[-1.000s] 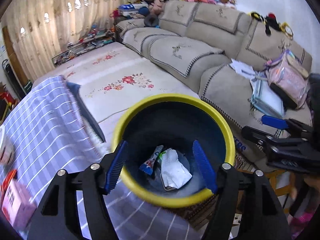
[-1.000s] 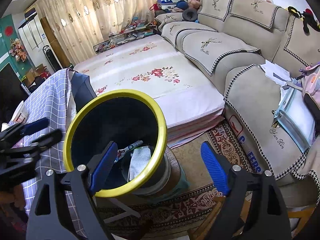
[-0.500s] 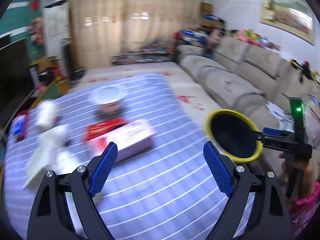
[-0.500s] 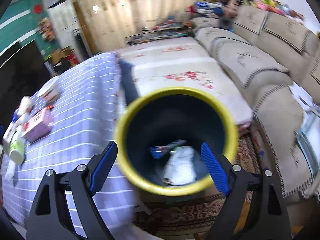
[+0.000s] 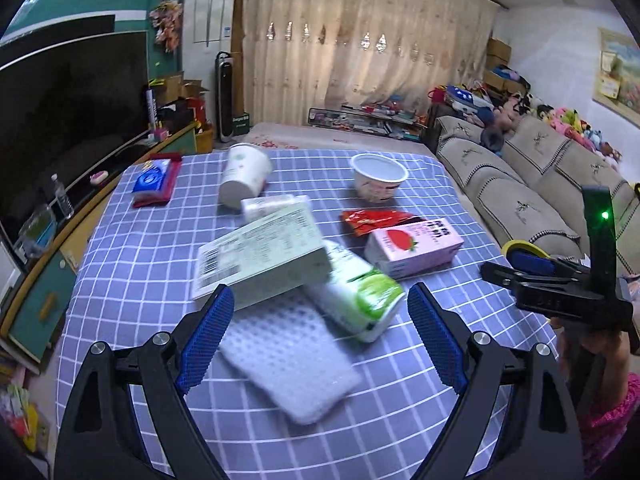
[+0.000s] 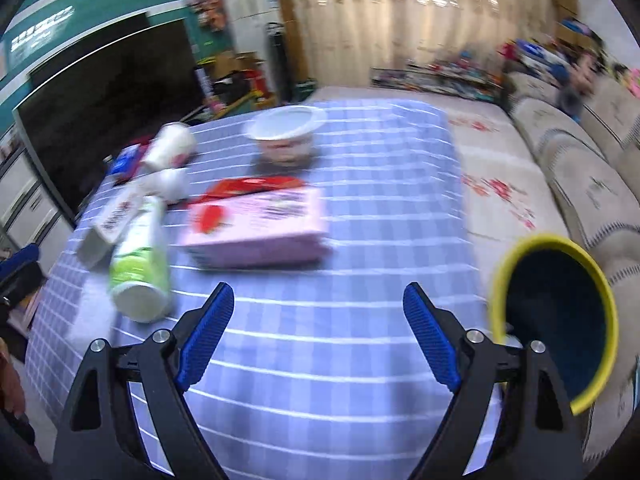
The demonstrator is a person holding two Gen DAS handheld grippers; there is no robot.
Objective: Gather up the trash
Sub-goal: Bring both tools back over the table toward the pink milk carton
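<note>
Trash lies on the checked blue tablecloth (image 5: 120, 248): a white napkin (image 5: 292, 364), a green-and-white bottle (image 5: 356, 292), a pale green carton (image 5: 264, 256), a pink strawberry carton (image 5: 416, 248), a red wrapper (image 5: 376, 220), a white bowl (image 5: 378, 178) and a paper cup (image 5: 244, 176). My left gripper (image 5: 320, 340) is open and empty, just above the napkin. My right gripper (image 6: 318, 340) is open and empty over bare cloth, in front of the pink carton (image 6: 256, 224). The yellow-rimmed dark bin (image 6: 556, 312) stands off the table's right edge.
A blue-and-red packet (image 5: 154, 176) lies at the table's far left. A TV (image 5: 68, 108) and cabinet stand to the left. A beige sofa (image 5: 532, 184) runs along the right. The right gripper also shows in the left wrist view (image 5: 520, 268).
Both grippers have swung from above the bin to over the table's trash. The bin has shifted to the right edge of view. Both stay open.
</note>
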